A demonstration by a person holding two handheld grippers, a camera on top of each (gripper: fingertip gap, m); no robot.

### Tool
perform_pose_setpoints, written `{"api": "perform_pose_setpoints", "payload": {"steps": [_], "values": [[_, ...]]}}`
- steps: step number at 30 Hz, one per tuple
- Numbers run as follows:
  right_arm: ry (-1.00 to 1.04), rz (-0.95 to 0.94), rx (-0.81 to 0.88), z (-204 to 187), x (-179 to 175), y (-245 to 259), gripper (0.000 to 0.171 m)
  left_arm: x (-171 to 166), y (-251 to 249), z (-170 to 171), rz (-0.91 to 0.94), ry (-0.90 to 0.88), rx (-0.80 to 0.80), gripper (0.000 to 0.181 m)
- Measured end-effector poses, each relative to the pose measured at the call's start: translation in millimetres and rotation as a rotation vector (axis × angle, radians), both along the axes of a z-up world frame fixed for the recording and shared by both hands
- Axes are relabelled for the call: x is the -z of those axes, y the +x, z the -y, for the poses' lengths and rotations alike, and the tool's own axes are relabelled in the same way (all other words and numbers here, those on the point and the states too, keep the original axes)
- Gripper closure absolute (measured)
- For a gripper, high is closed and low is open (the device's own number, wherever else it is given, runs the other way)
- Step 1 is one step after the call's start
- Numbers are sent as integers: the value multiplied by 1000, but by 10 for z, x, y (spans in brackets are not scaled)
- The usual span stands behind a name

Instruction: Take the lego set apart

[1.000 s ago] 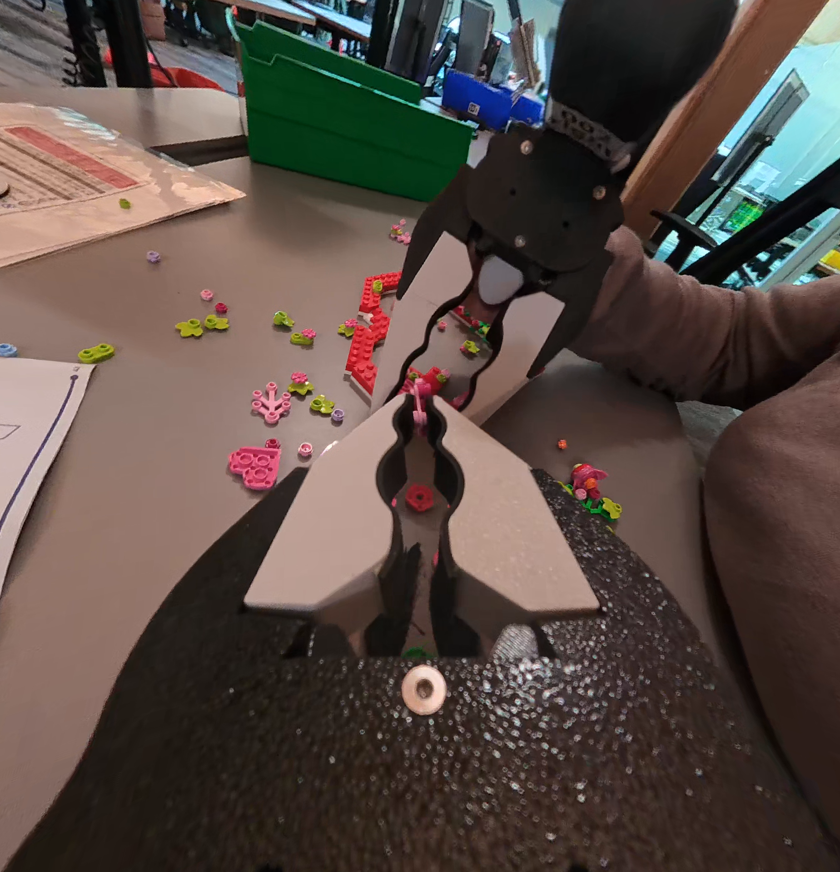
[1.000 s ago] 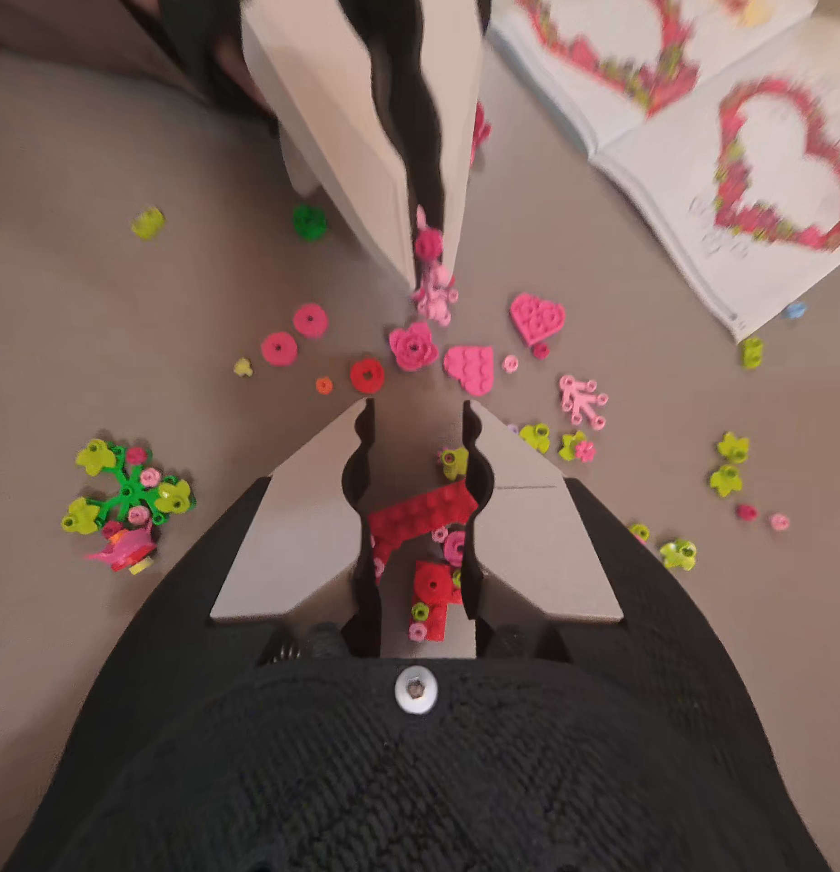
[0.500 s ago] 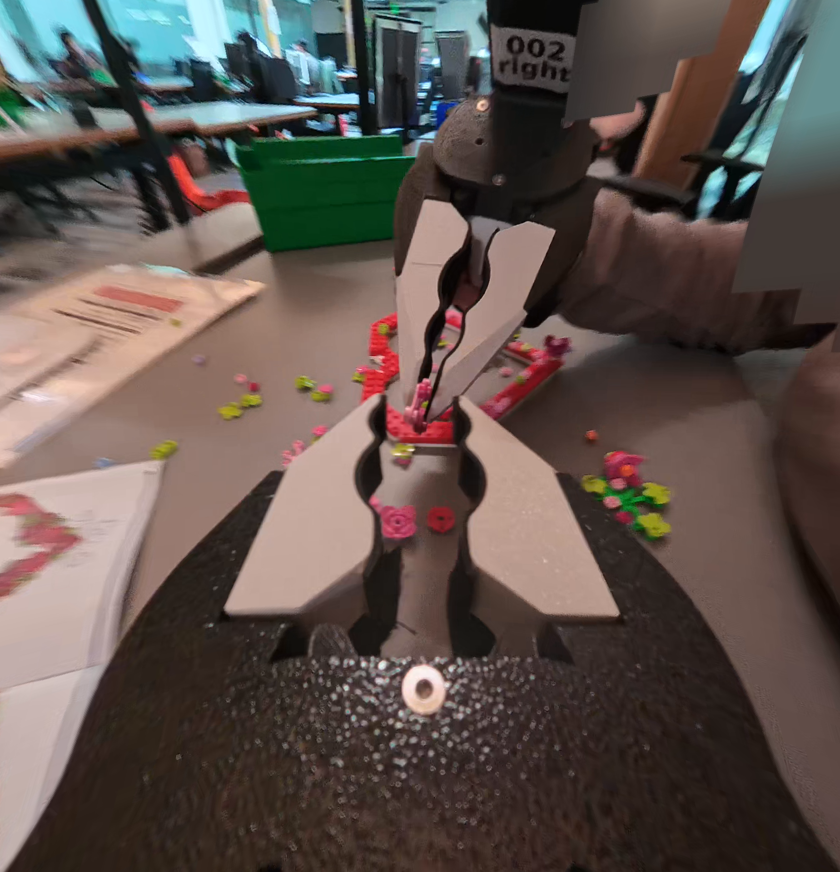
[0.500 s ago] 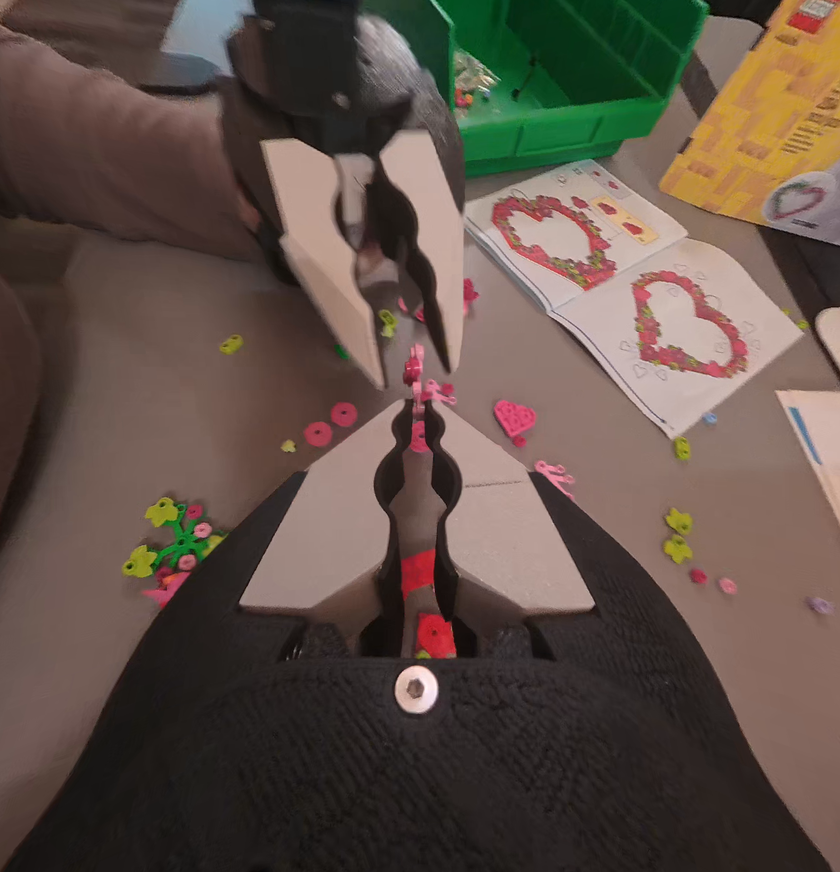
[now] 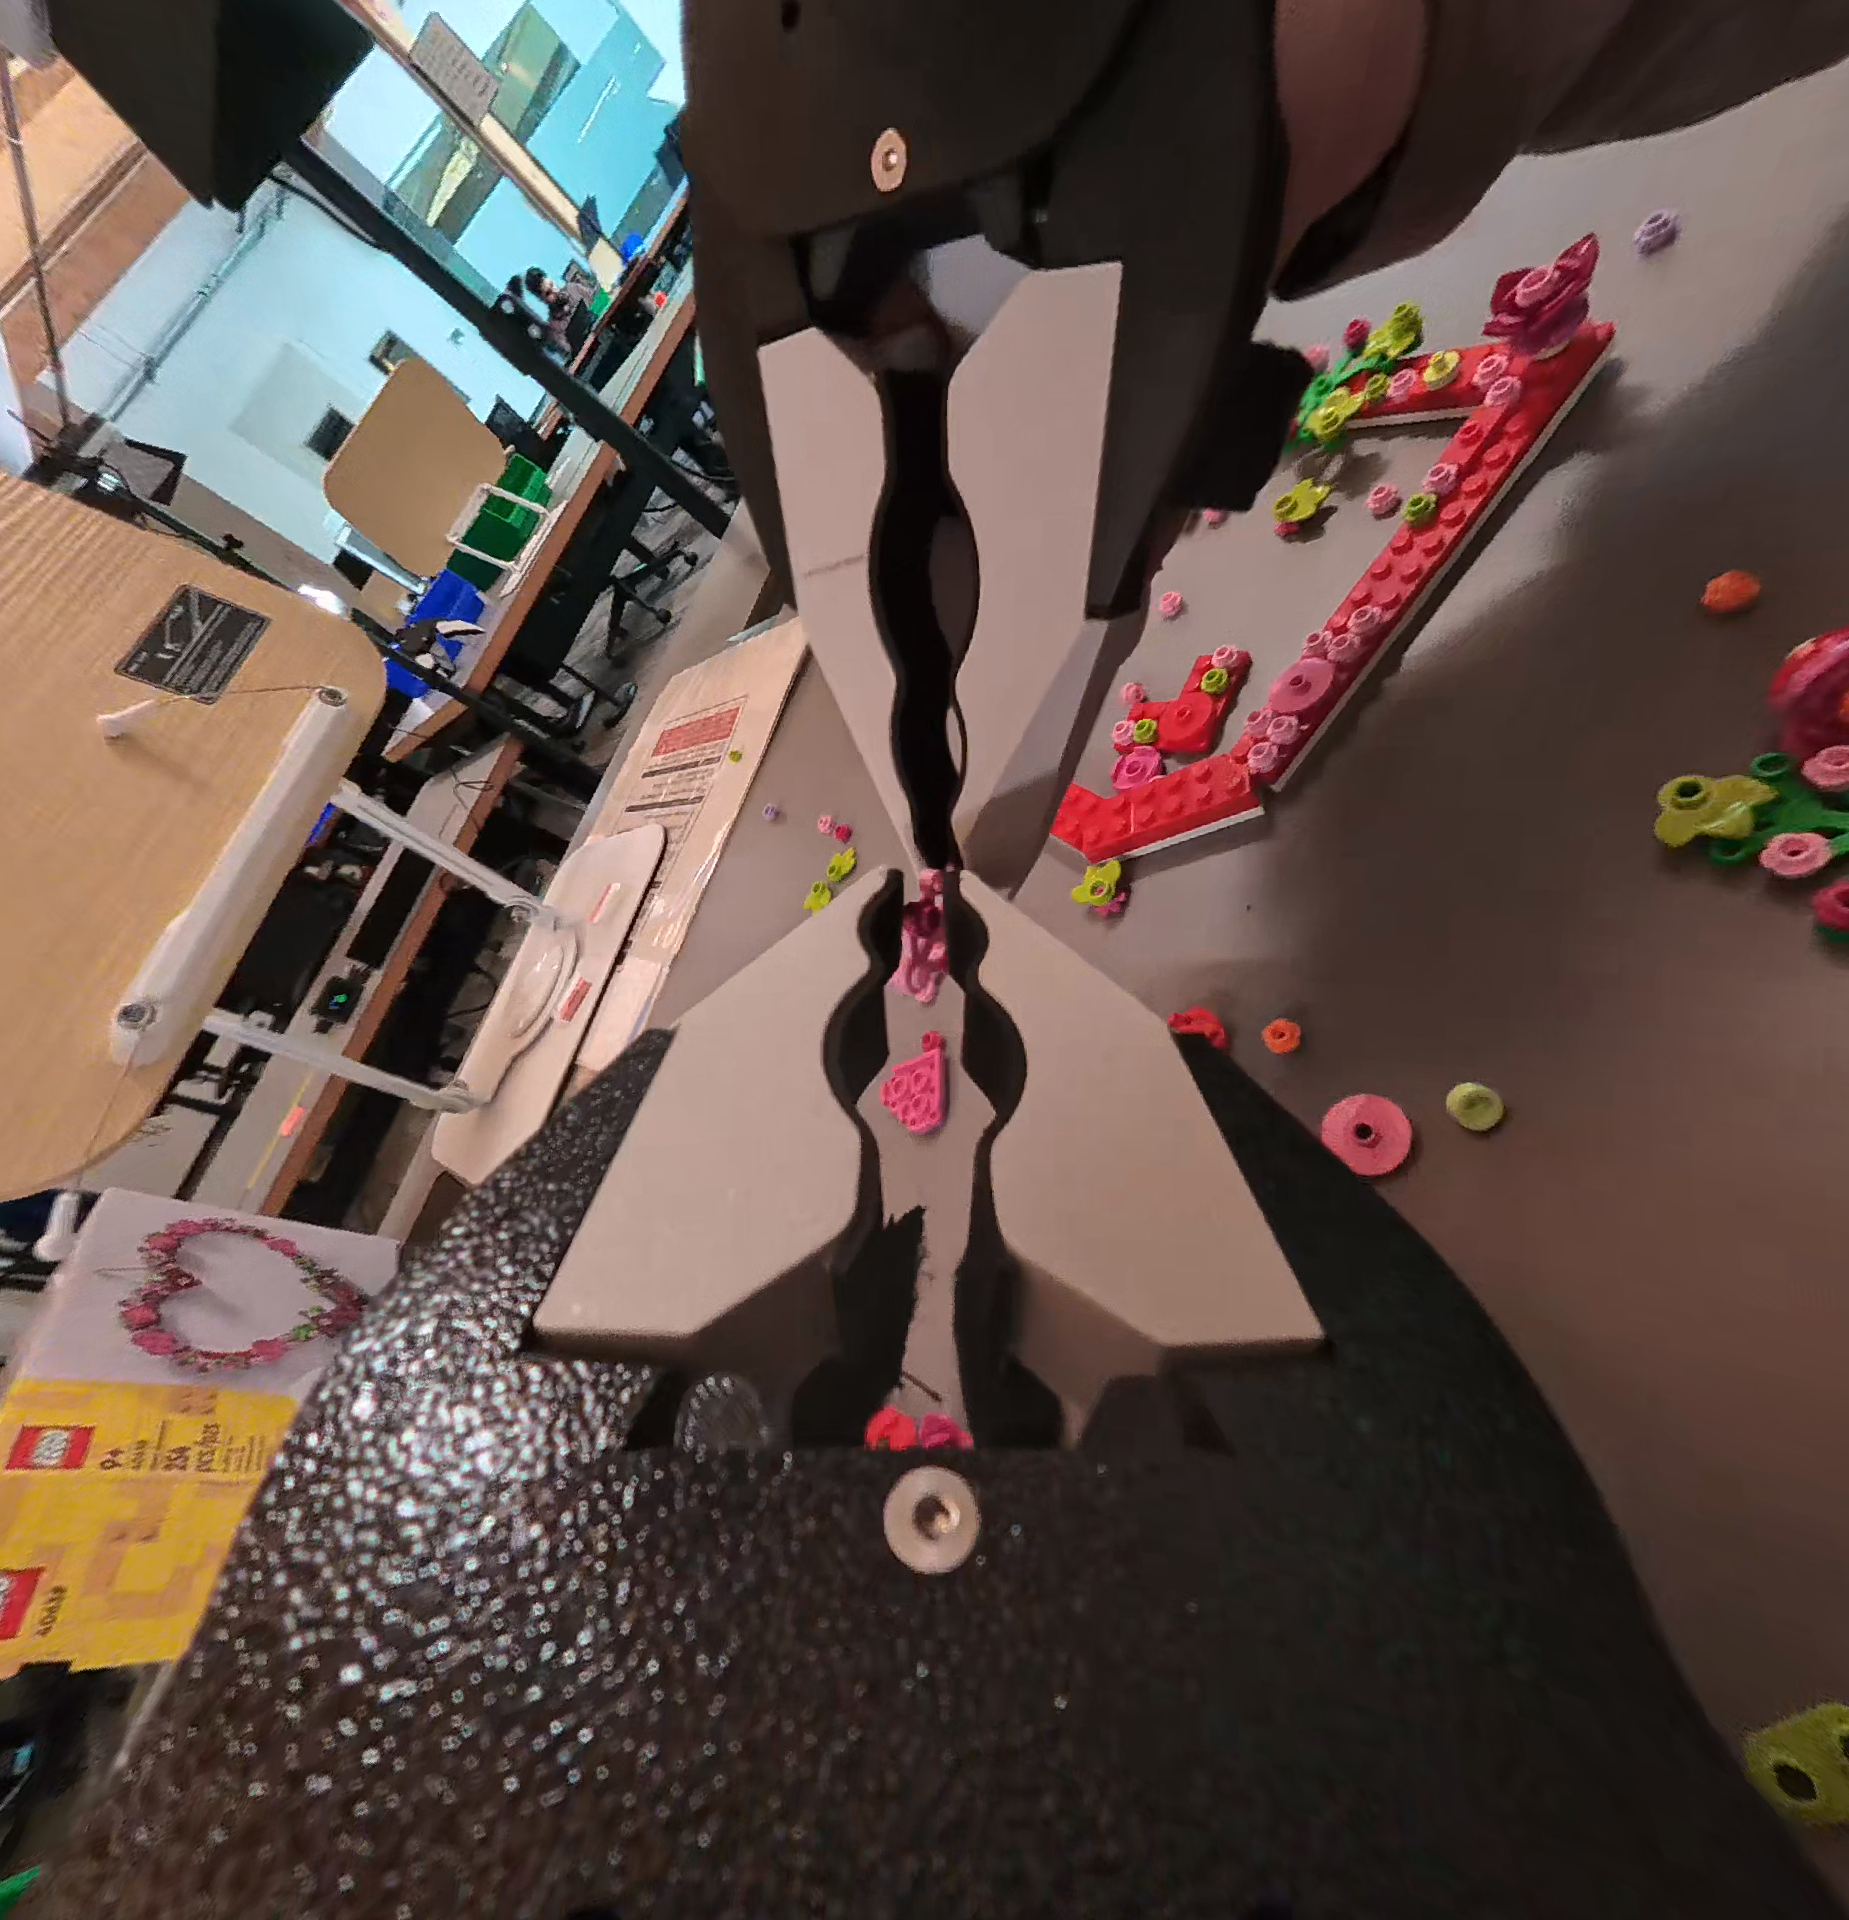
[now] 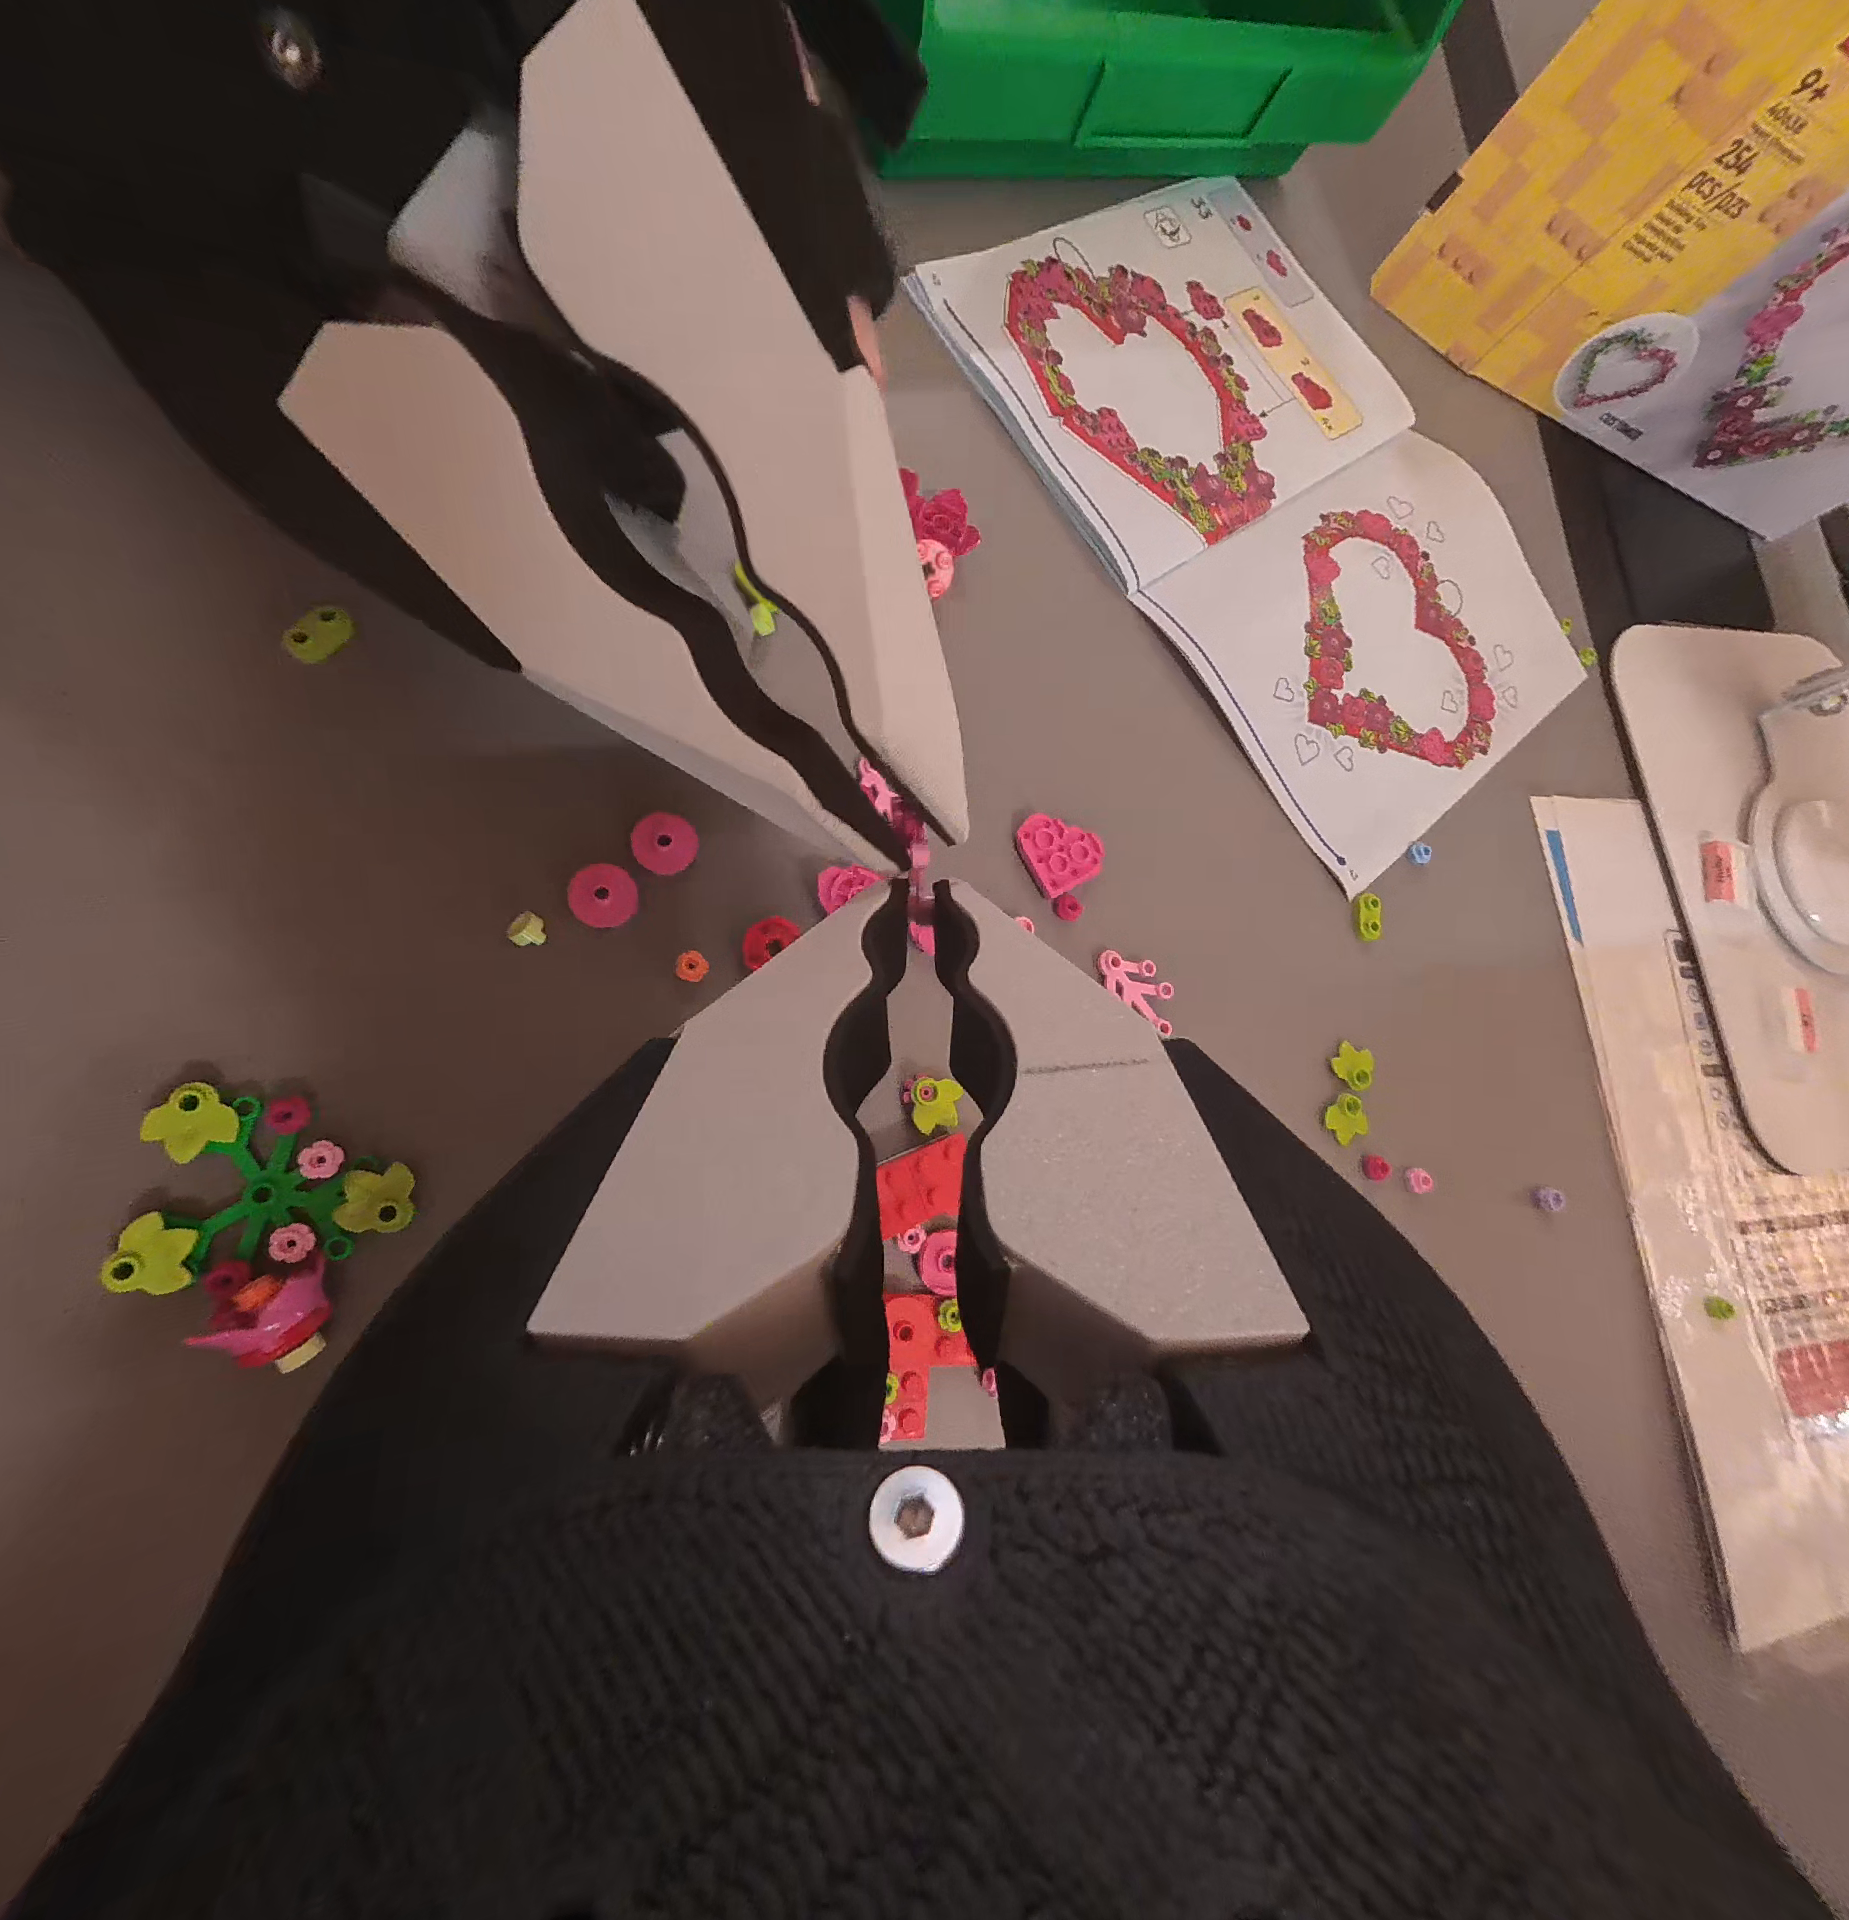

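Two grippers pinch one small pink flower piece

The left gripper (image 5: 925, 894) and the right gripper (image 5: 941, 857) meet tip to tip, both closed on the pink flower piece (image 5: 922, 940). Behind them a red lego frame (image 5: 1346, 644) lies on the grey table (image 5: 1471, 935), with loose little pieces all around.

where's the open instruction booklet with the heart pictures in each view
Left wrist view: not in it; only the yellow box shows, at lower left.
Right wrist view: instruction booklet lies open at upper right, below the green bin.
Shared landmark: the pink heart plate.
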State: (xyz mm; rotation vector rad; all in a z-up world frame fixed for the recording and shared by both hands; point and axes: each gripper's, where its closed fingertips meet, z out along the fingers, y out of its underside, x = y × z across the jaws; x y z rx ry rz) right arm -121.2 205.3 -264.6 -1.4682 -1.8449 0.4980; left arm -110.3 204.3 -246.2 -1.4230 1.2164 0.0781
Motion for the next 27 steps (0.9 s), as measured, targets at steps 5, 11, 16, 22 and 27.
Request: {"api": "perform_pose_setpoints", "payload": {"steps": [5,11,16,22,27], "values": [[-55,-17,30,-28,8,-1,168,6,-40,-28,-82,61,-43,177],[-45,-5,32,-35,24,5,168,34,-62,-41,-114,67,-56,177],[-72,-45,88,-106,-15,-14,168,-4,-85,-77,-143,114,-103,178],[-62,-79,140,-169,-45,-45,168,-36,-103,-93,-175,182,-116,178],[-77,-117,164,-191,-92,-67,168,-67,-122,-98,-170,201,-111,178]]}}
